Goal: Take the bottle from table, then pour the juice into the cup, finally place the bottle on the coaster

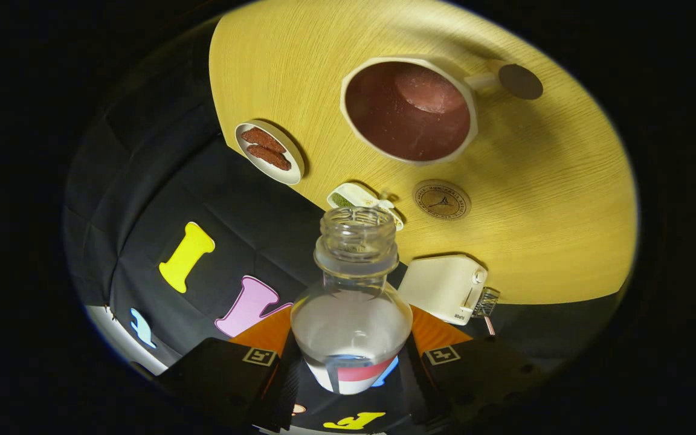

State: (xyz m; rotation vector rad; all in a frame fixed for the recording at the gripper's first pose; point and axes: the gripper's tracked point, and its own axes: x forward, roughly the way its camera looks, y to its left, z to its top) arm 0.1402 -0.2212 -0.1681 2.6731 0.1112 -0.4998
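My gripper (351, 356) is shut on a clear plastic bottle (352, 302), both fingers pressing its sides. The bottle has no cap, and its open mouth points ahead toward the table. It is tilted, with clear liquid showing in its shoulder. Beyond the mouth stands a white cup (409, 110) with a dark reddish inside and a handle on its far side. A round wooden coaster (441, 199) lies on the yellow table (553, 229) between the cup and the bottle mouth, slightly to the right.
A white plate (269, 151) with two brown pieces sits near the table edge, left of the cup. A small white dish (354, 197) lies just behind the bottle mouth. A white toaster-like appliance (444, 287) stands right of the bottle.
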